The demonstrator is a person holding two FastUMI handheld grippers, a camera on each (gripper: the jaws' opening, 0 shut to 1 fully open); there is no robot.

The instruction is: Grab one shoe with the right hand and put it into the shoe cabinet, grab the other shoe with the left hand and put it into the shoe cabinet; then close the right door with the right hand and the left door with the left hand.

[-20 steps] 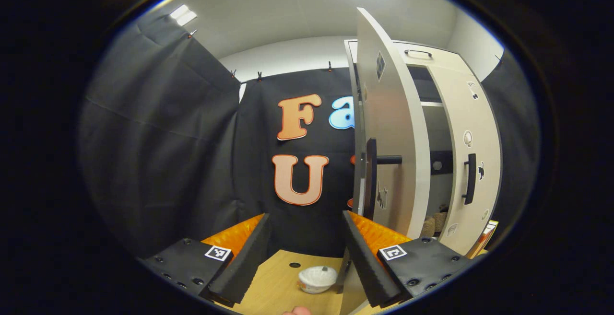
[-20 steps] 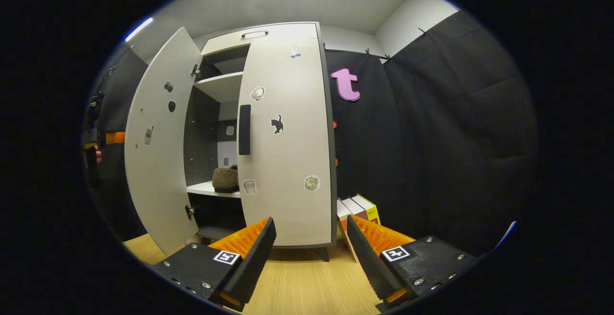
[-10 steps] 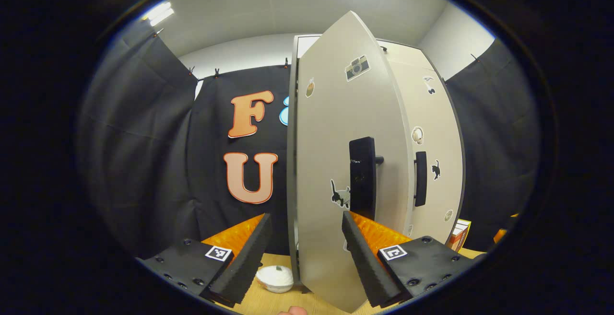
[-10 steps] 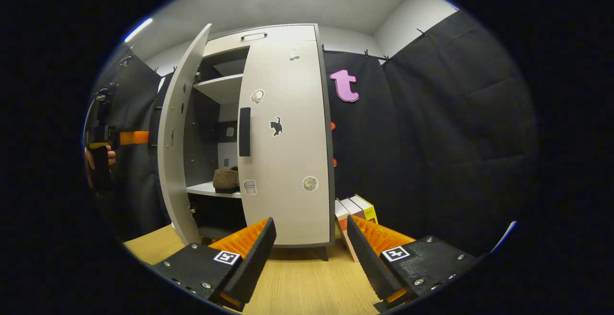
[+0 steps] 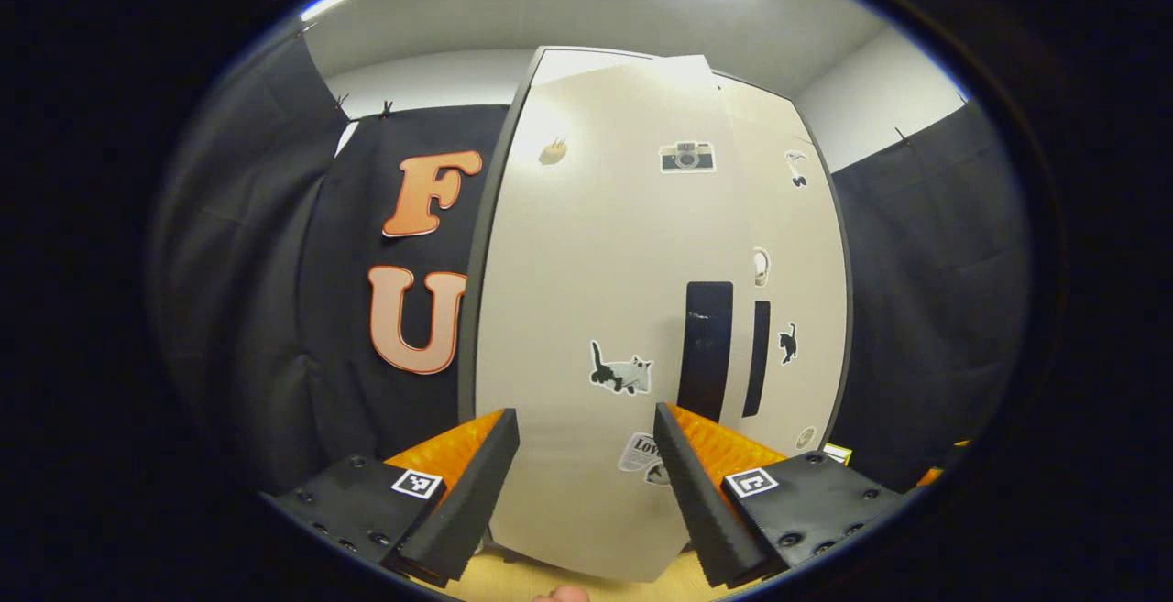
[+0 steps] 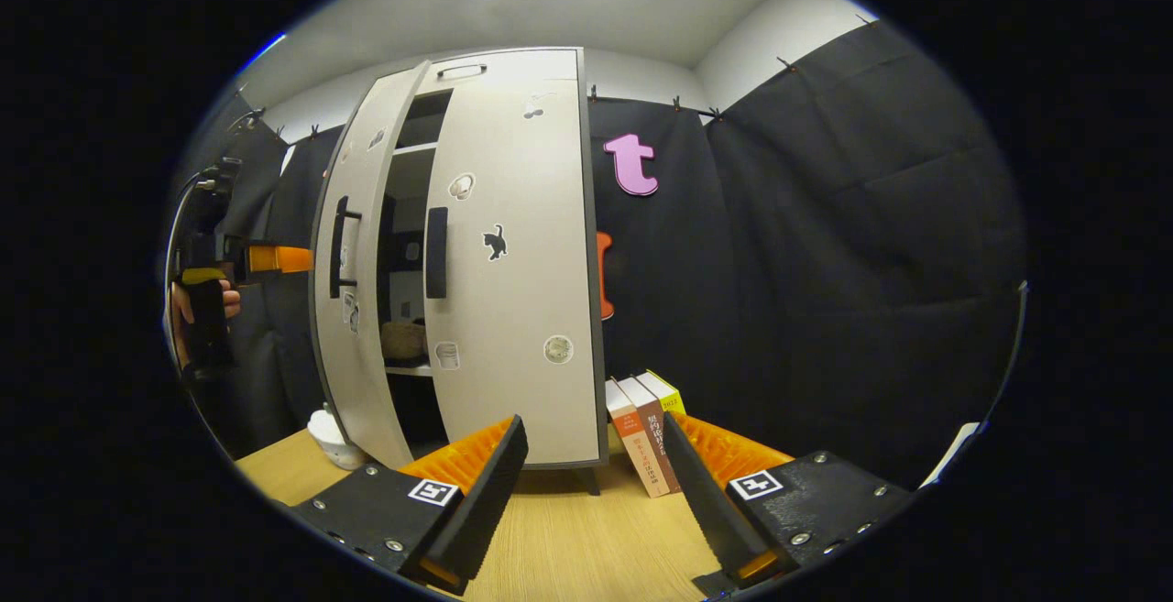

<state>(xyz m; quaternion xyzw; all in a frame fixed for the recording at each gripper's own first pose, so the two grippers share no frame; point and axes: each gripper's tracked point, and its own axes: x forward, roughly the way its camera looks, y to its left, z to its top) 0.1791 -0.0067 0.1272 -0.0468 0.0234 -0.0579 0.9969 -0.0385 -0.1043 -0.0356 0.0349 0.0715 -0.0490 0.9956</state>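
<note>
The pale shoe cabinet [image 6: 509, 71] stands on the wooden surface. Its right door [image 6: 518, 290] is shut. Its left door [image 5: 586, 309] is a little ajar, its black handle [image 5: 706, 350] facing me in the left gripper view. My left gripper [image 5: 586, 483] is open right in front of that door's outer face. The right gripper view shows the left gripper [image 6: 275, 258] at the door's [image 6: 362, 245] outer side, held by a hand [image 6: 206, 309]. Through the gap a brown shoe [image 6: 403, 341] rests on a shelf. My right gripper [image 6: 596, 492] is open and holds nothing, back from the cabinet.
Several books [image 6: 641, 428] lean against the cabinet's right side. A white bowl [image 6: 330, 432] sits on the wooden surface [image 6: 568, 538] by the left door's foot. Black cloth walls surround the booth.
The left door has swung from wide open to almost closed, with the left gripper following its outer face. The right gripper has drifted slightly; the right door stayed shut.
</note>
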